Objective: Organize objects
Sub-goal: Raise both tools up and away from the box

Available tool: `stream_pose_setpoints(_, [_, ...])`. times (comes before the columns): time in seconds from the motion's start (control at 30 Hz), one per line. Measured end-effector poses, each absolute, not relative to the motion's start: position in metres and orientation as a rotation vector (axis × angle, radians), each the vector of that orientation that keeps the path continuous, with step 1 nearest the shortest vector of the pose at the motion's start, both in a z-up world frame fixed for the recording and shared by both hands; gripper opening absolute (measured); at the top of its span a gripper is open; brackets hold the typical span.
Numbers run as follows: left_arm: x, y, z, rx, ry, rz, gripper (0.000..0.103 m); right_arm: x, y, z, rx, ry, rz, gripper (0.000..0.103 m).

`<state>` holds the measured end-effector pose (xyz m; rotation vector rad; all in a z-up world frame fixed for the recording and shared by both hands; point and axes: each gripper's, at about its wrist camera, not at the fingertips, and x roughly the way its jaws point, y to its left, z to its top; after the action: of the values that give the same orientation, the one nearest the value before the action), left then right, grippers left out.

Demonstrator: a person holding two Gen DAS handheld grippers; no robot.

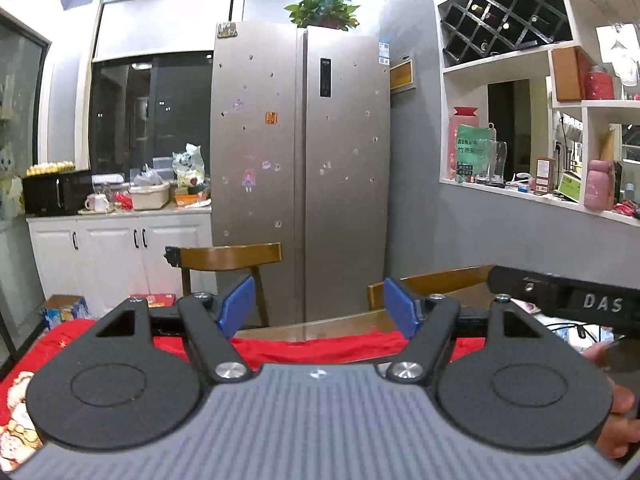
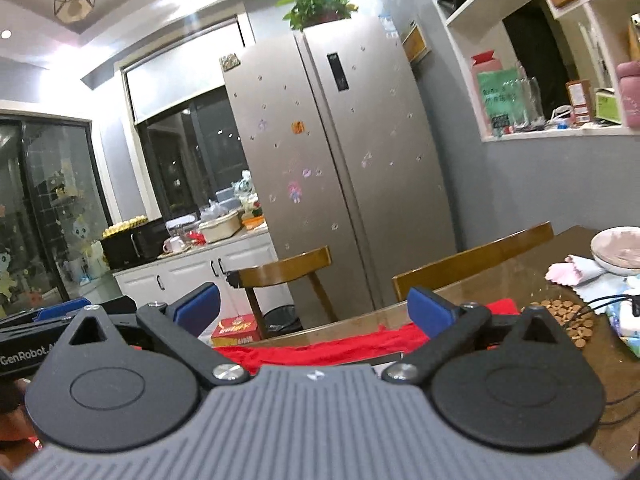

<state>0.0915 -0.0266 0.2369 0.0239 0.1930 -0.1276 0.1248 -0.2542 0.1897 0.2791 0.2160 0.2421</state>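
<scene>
Two handheld grippers, both empty: the left gripper [image 1: 319,305] has its blue pads spread apart with only air between them, and the right gripper [image 2: 315,309] stands wider still, likewise holding nothing. Both look almost level across the brown wooden table [image 2: 472,312] toward the tall silver two-door fridge [image 1: 300,160] at twelve o'clock.

The likeliest thing to tidy is the bright red cloth [image 1: 320,346] spread along the table's near edge, just beneath the left gripper's pads and running off toward nine o'clock; in the right wrist view the same red cloth [image 2: 320,344] lies between the two pads. It should be light, limp and prone to drag, so a pinch on a raised fold or a hem would serve better than the flat middle.

At three o'clock of the right gripper sit a round mat of small tan wooden discs [image 2: 568,316], which is stiff and light, and a pale shallow ceramic bowl [image 2: 618,254], which is breakable and best taken at its rim. A thin black cable [image 2: 608,302] crosses there and may snag.
</scene>
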Motion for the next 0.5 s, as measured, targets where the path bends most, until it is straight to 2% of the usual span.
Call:
stream_pose_setpoints(0.23, [0.065, -0.022, 0.224, -0.005, 0.202, -0.102, 0.078, 0.104, -0.255, 0.174, 0.284, 0.208, 0.296, 0.103])
stream_pose_setpoints(0.3, [0.059, -0.022, 0.215, -0.013, 0.205, -0.082, 0.083, 0.103, -0.252, 0.165, 0.283, 0.22, 0.296, 0.103])
stream_pose_setpoints(0.5, [0.057, -0.022, 0.18, -0.016, 0.261, -0.107, 0.083, 0.117, -0.246, 0.139, 0.288, 0.283, 0.247, 0.103])
